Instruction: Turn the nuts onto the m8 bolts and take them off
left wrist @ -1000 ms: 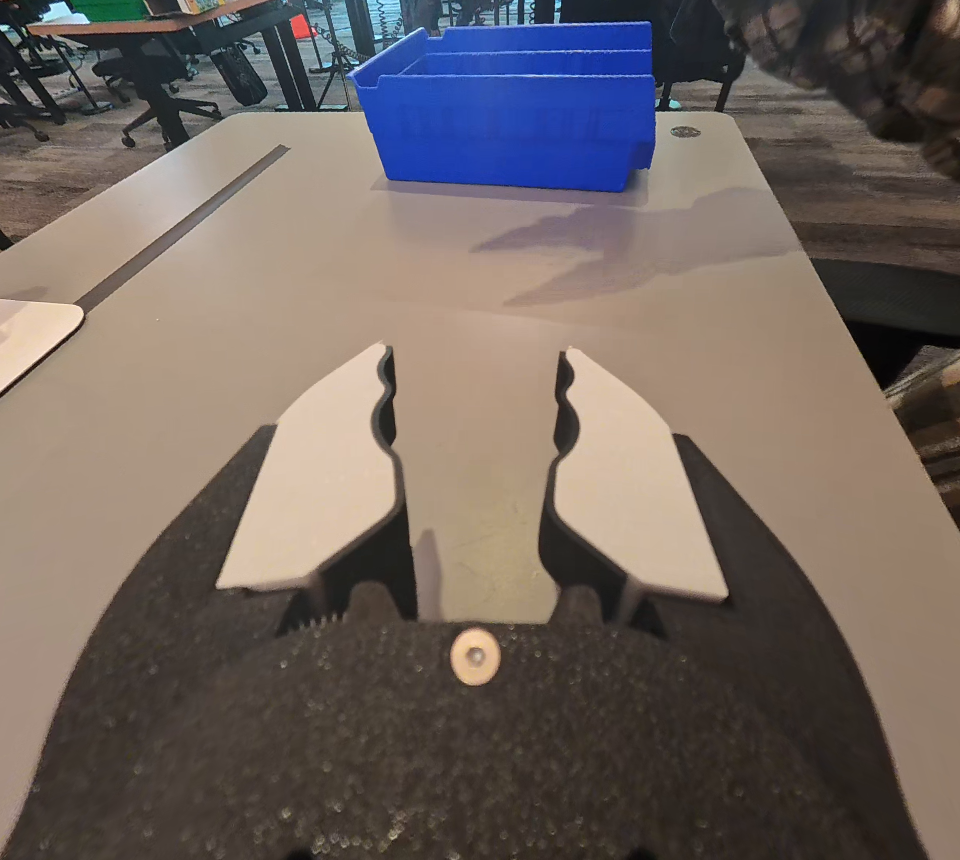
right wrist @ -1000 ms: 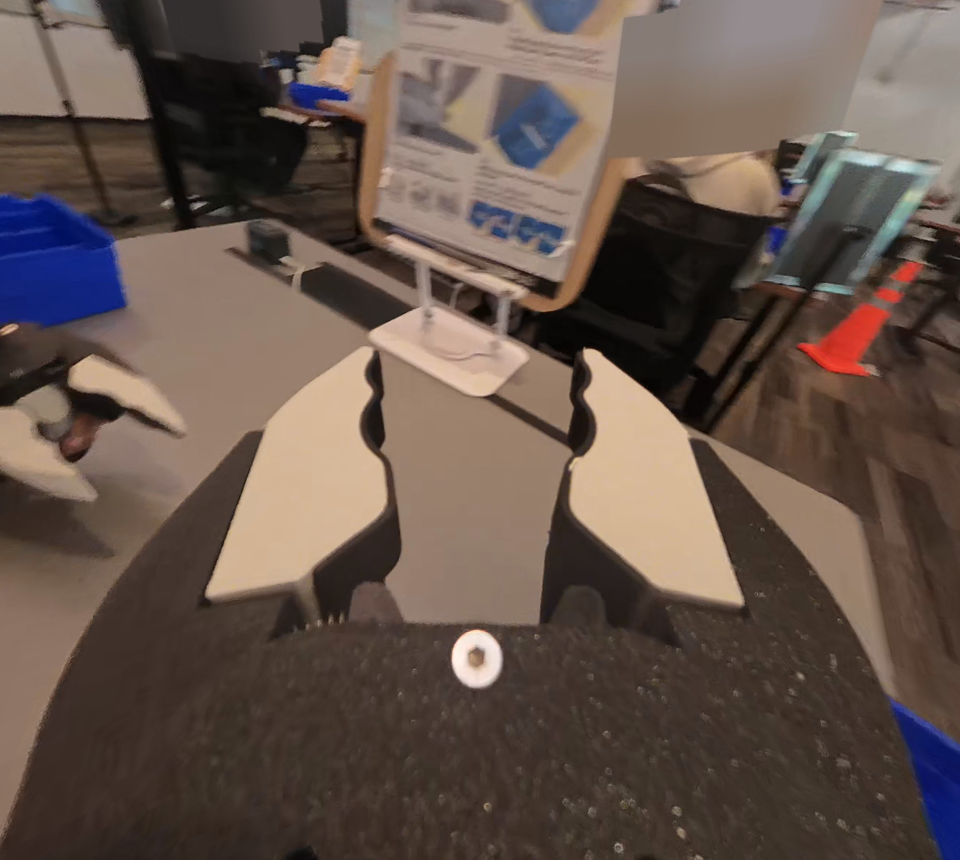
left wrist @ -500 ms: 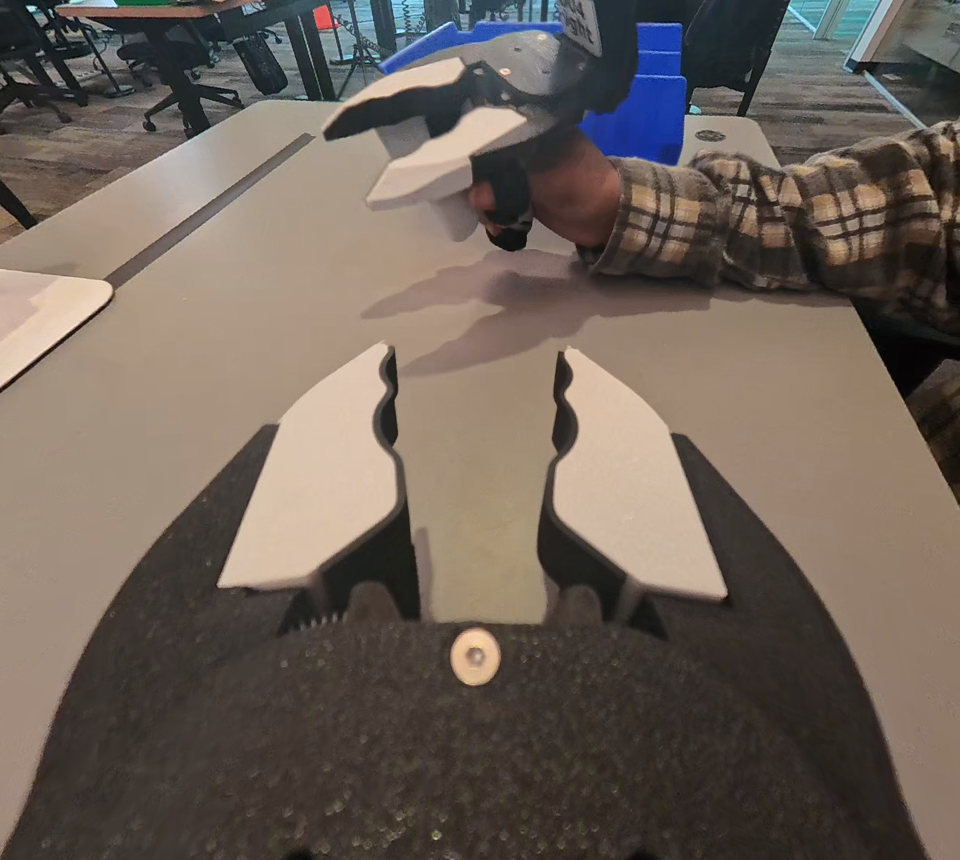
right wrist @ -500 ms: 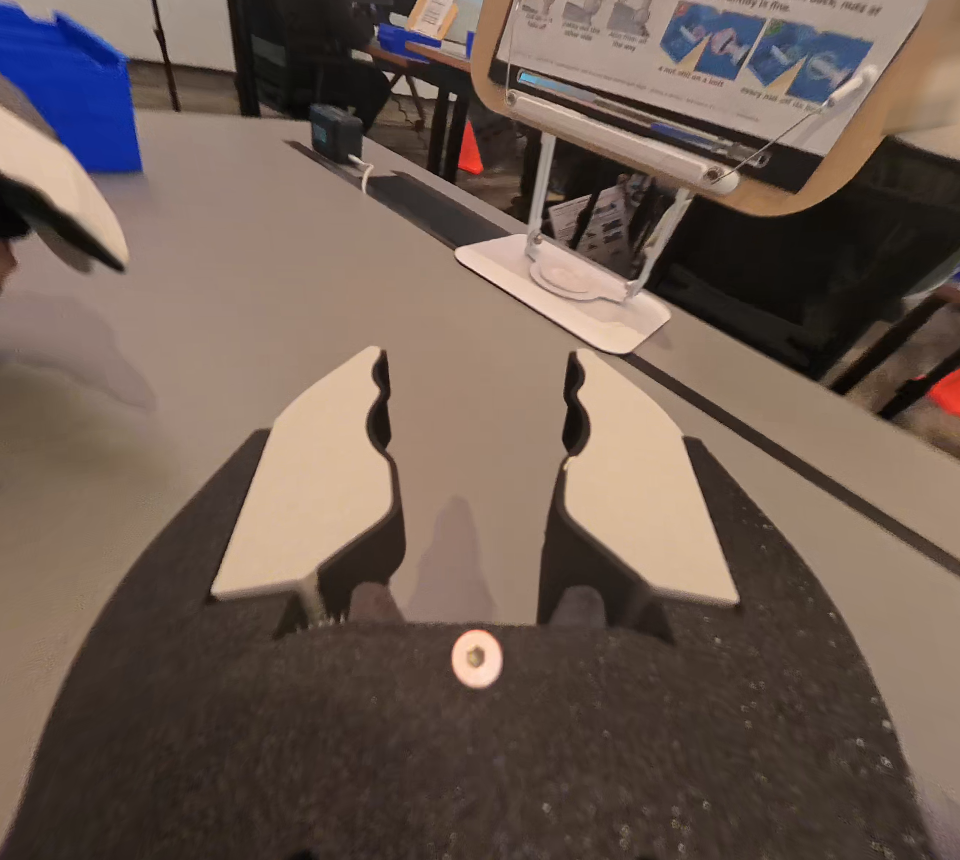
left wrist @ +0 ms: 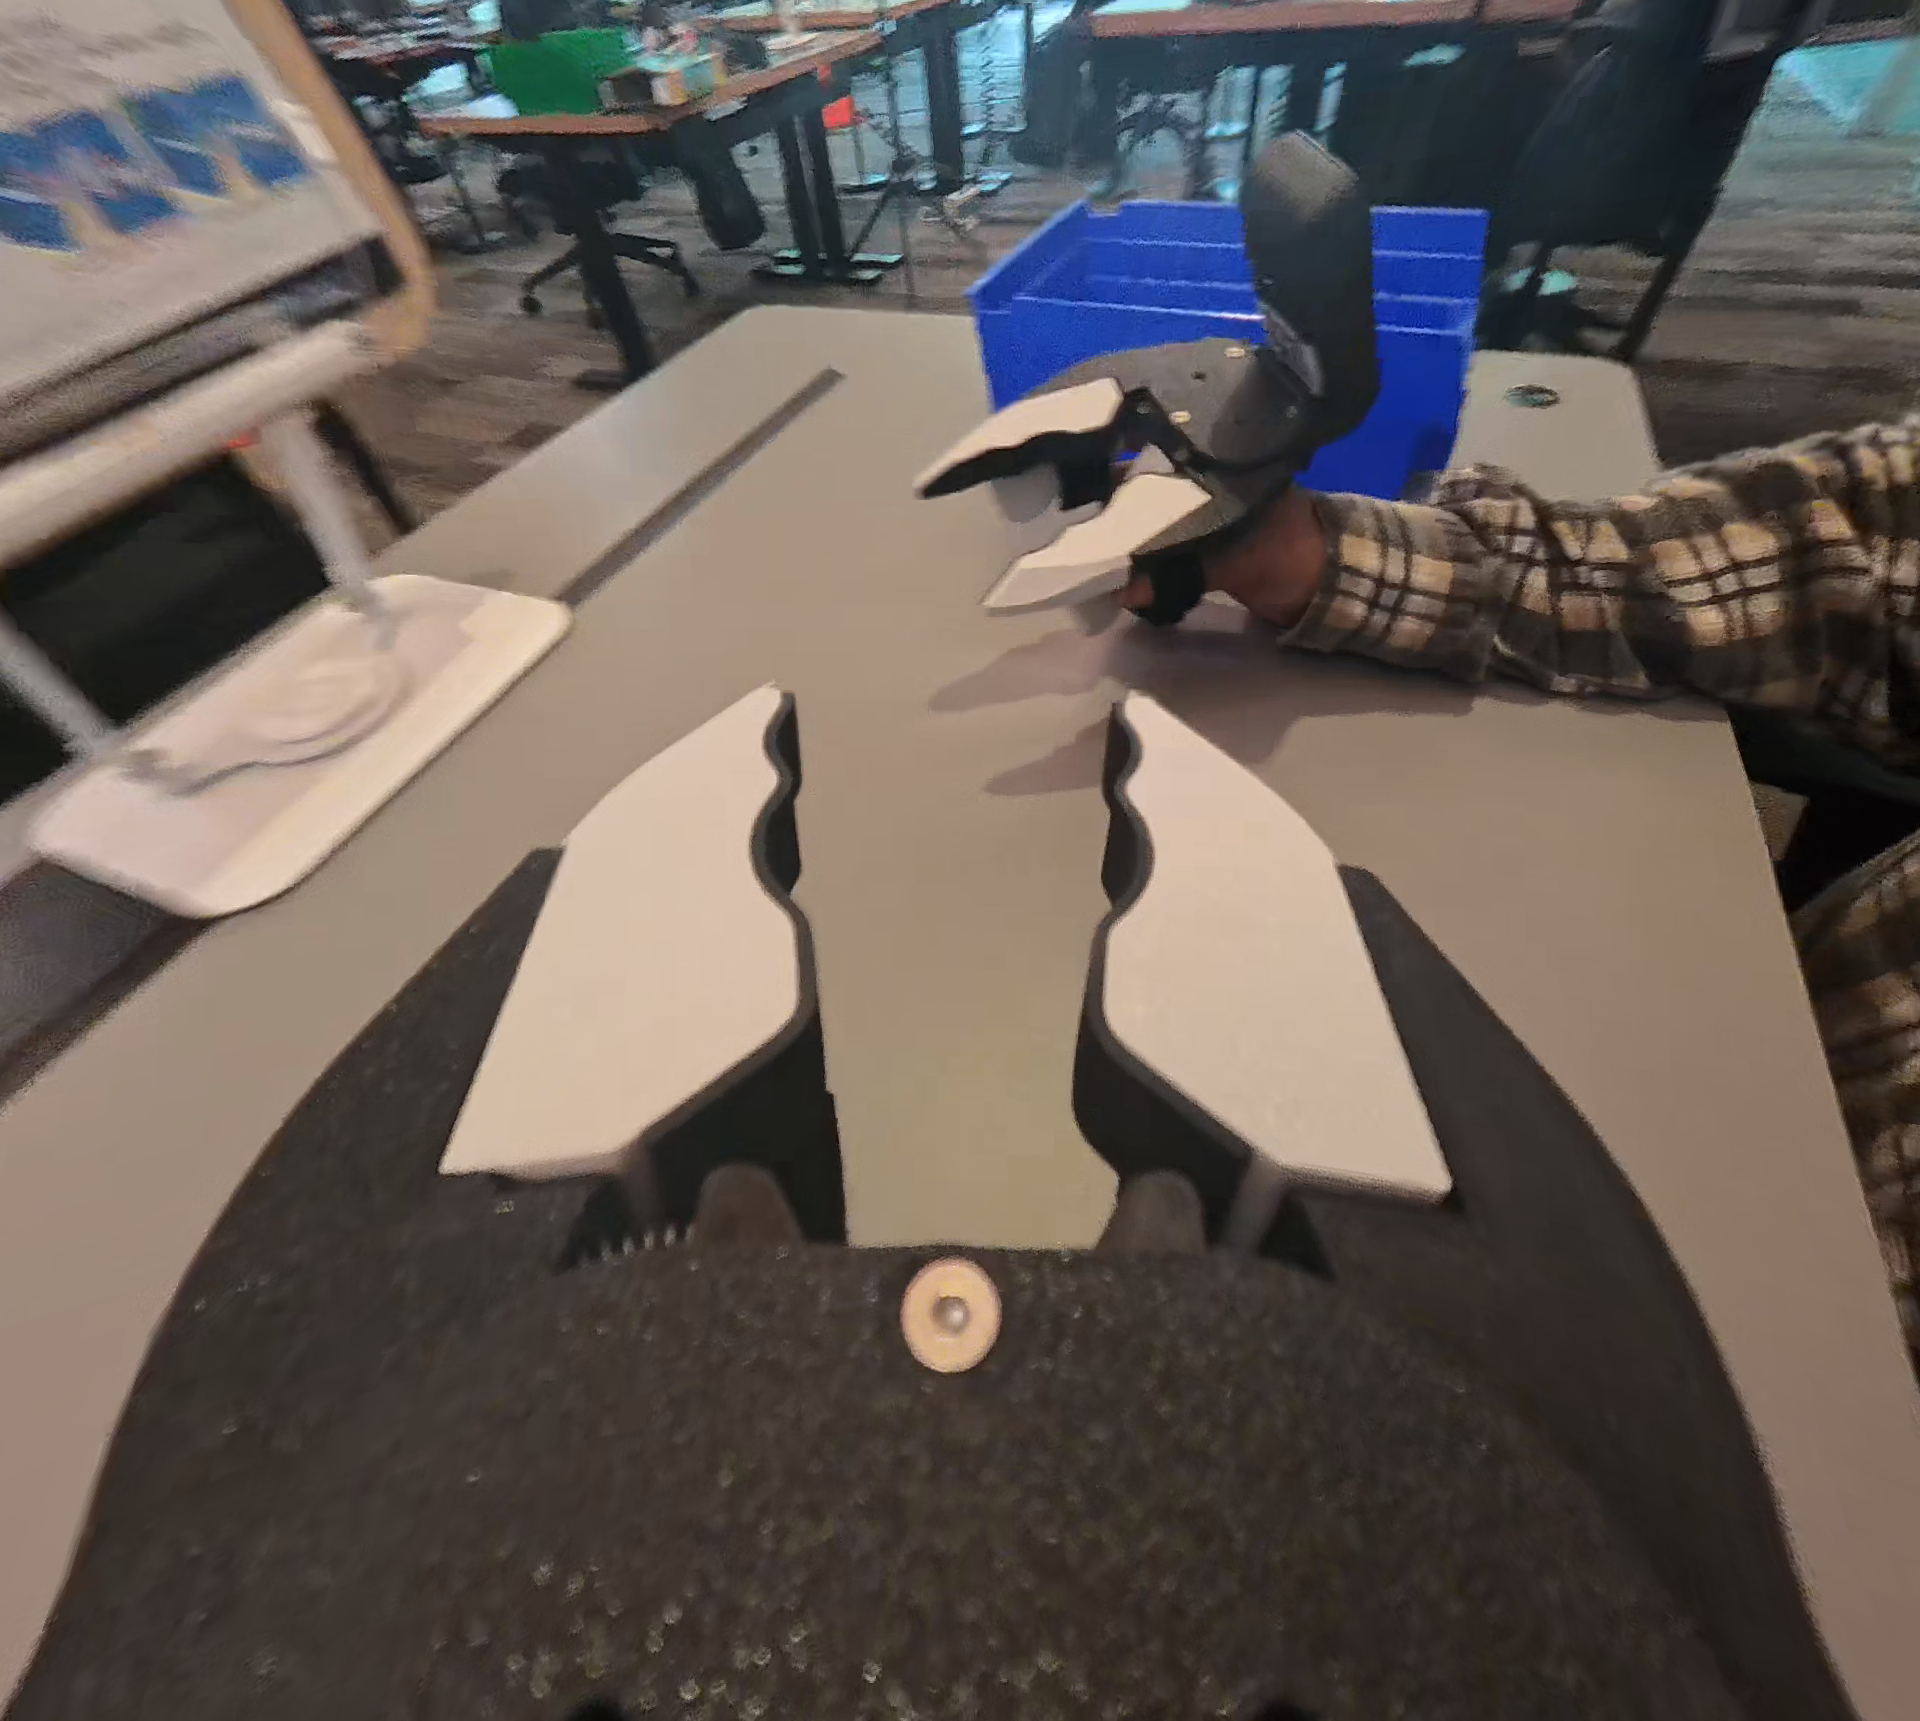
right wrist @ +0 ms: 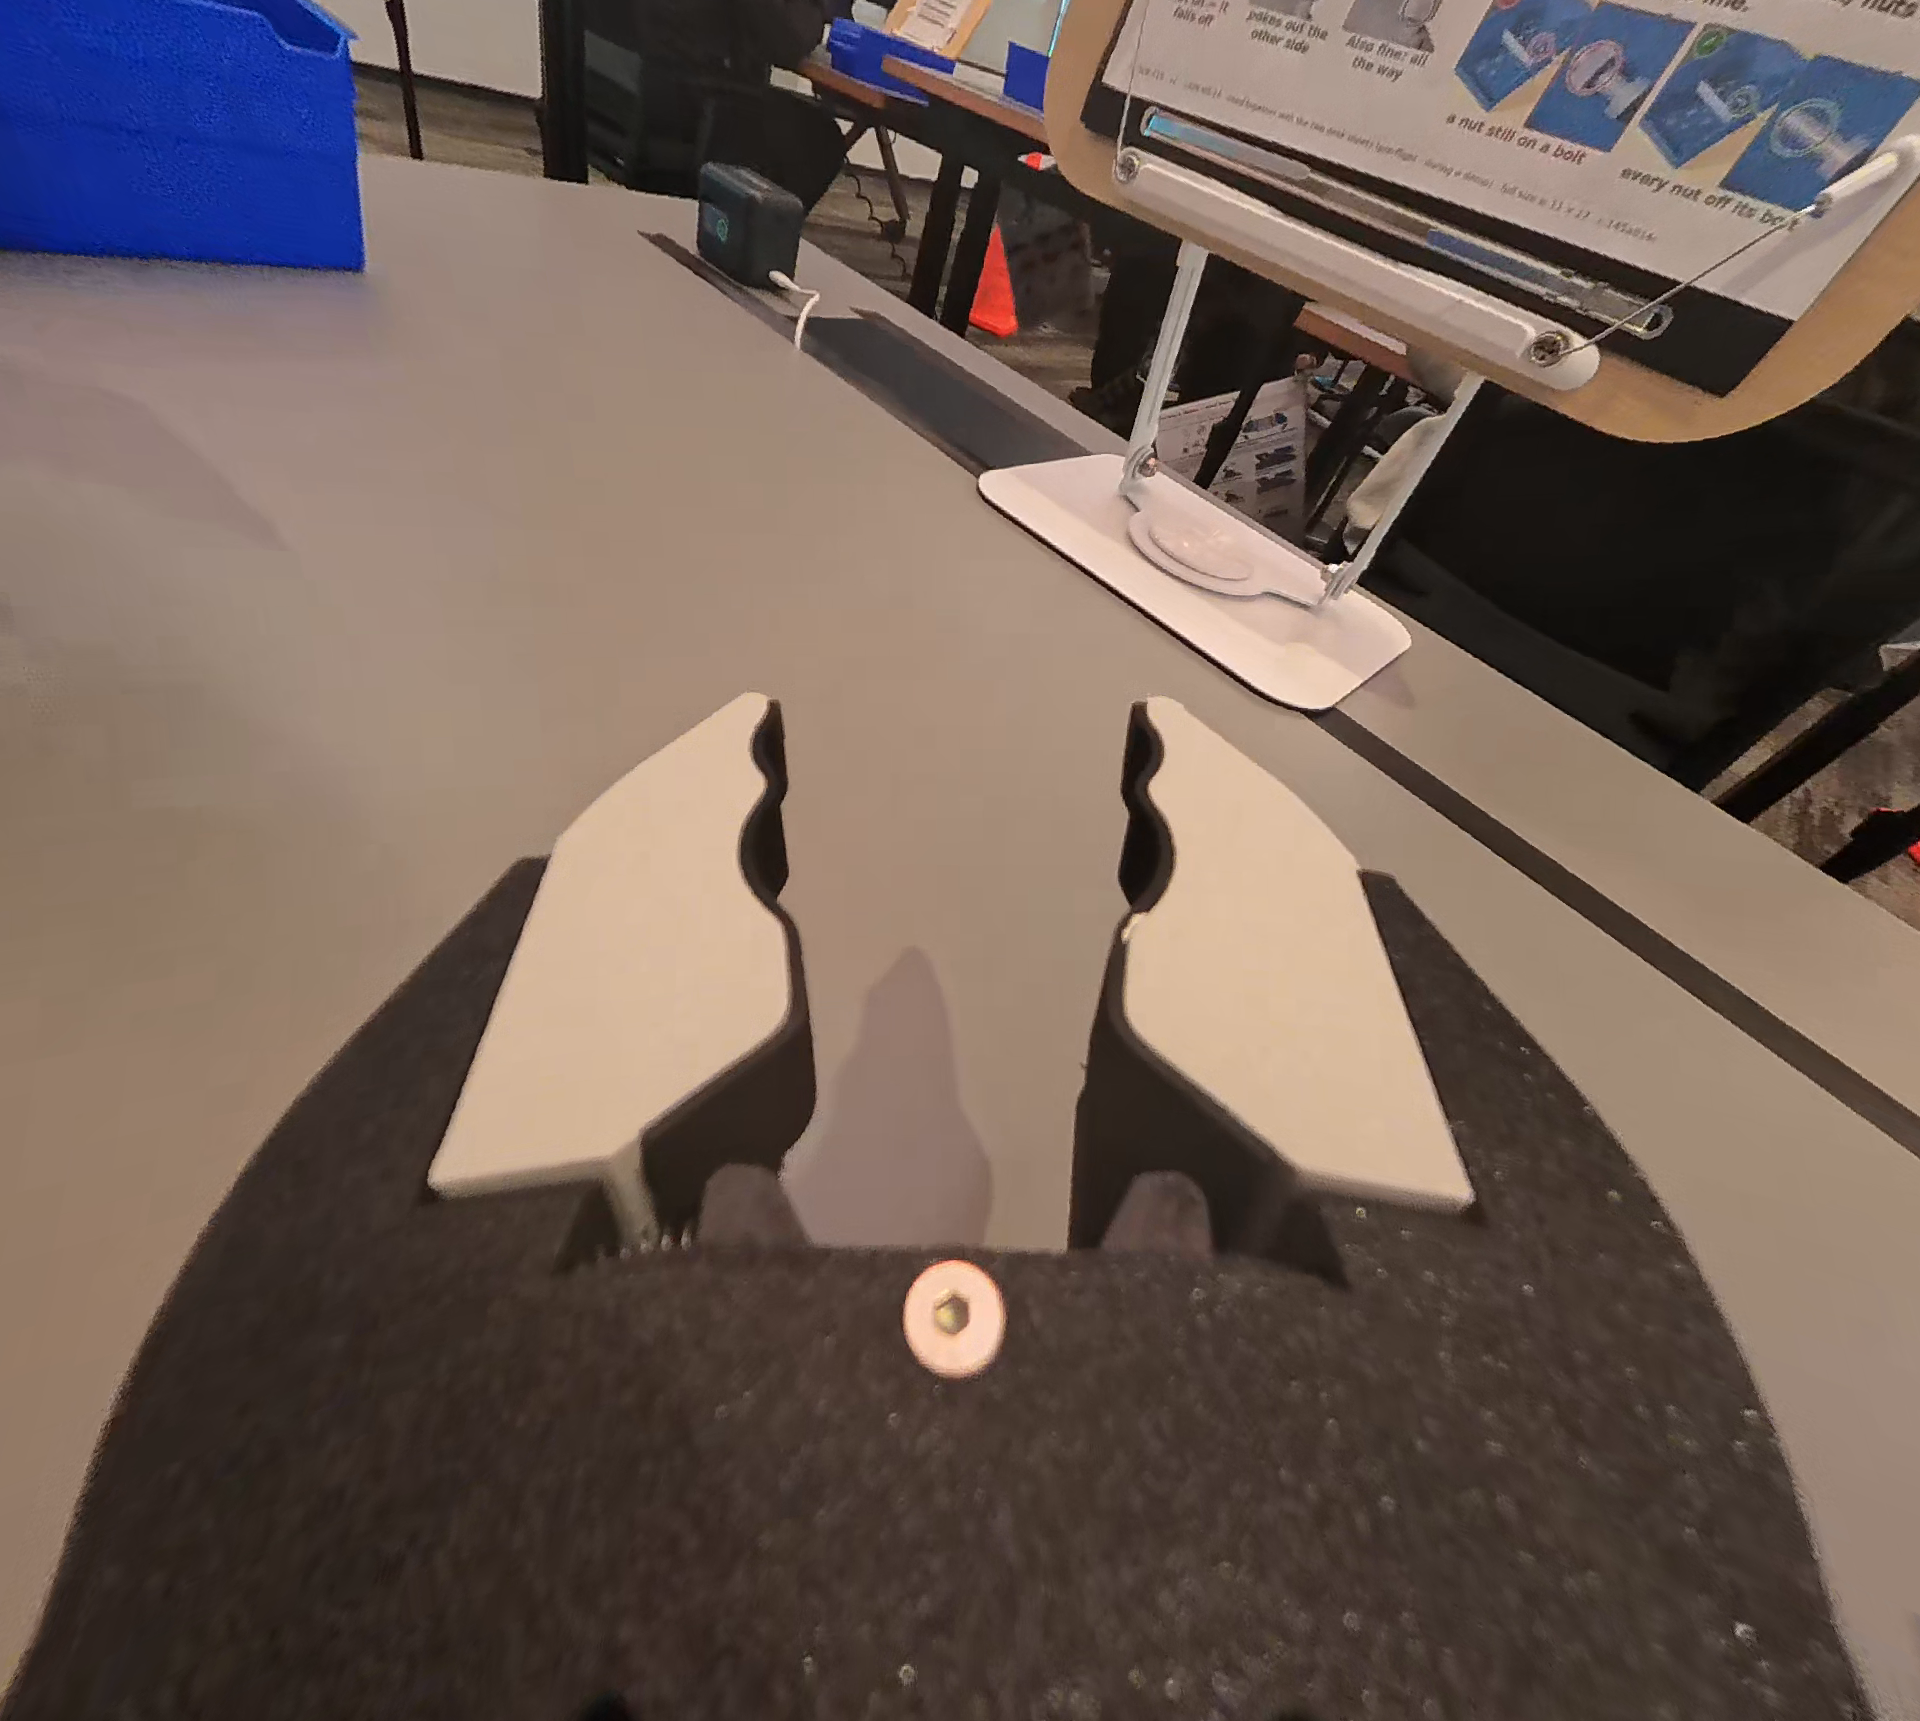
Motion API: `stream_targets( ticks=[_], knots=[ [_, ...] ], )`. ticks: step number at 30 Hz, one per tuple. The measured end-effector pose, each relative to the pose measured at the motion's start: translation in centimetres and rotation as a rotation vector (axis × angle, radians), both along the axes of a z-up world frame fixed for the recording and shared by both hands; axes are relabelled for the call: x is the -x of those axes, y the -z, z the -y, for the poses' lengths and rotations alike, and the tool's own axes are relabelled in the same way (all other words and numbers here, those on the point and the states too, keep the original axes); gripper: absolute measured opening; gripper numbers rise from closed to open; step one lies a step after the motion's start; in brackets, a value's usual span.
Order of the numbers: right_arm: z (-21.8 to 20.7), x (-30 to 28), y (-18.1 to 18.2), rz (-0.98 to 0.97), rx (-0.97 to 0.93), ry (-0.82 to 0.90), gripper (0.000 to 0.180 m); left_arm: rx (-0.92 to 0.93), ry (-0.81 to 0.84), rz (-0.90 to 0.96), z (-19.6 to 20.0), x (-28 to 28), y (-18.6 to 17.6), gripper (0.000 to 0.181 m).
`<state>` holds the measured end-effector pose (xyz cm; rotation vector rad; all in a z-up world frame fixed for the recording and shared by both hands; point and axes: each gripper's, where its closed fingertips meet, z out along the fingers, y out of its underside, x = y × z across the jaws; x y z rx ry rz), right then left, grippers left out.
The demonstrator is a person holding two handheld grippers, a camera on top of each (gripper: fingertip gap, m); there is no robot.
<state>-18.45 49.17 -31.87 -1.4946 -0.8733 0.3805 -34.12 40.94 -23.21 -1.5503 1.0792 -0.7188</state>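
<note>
No nuts or bolts show in either view. My left gripper (left wrist: 948, 715) is open and empty, low over the grey table (left wrist: 1299, 840). My right gripper (right wrist: 951, 710) is open and empty, also low over the table. The right gripper also shows in the left wrist view (left wrist: 966, 544), held in a hand with a plaid sleeve (left wrist: 1621, 570), resting on the table in front of a blue bin (left wrist: 1174, 289). The blue bin also shows in the right wrist view (right wrist: 156, 123) at the far left. Its contents are hidden.
An instruction sheet on a white stand (right wrist: 1216, 580) stands at the table's far edge; it also shows in the left wrist view (left wrist: 301, 736). A small dark box with a white cable (right wrist: 748, 227) sits by a dark groove (right wrist: 935, 393). Desks and chairs stand beyond.
My right gripper came down from mid-air onto the table in front of the bin. My left gripper turned left, so the stand came into view. Both stayed open.
</note>
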Motion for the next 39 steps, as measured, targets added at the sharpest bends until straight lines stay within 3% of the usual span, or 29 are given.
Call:
stream_targets(
  ticks=[1,4,8,13,24,39],
  knots=[
    [0.0,0.1,0.1,-0.004,0.007,-0.004,0.062,-0.011,-0.045,-0.037,-0.2,2.3,-1.3,0.056],
    [0.0,0.4,0.6,0.0,0.029,-0.018,0.062,-0.025,-0.215,-0.209,-1.2,10.8,-3.9,0.055],
    [0.2,0.8,0.7,0.011,0.027,-0.033,0.063,0.088,-0.426,-0.544,-2.7,24.2,-2.6,0.054],
    [0.5,1.2,0.8,0.024,0.014,-0.043,0.064,0.287,-0.374,-0.793,-2.6,33.4,2.5,0.041],
    [0.7,1.2,0.5,0.014,-0.009,-0.045,0.064,0.558,-0.266,-1.123,-3.4,41.1,11.6,0.031],
    [0.5,1.4,0.8,0.038,-0.016,-0.039,0.064,0.628,-0.228,-1.157,-4.9,42.0,15.6,0.028]
  ],
)
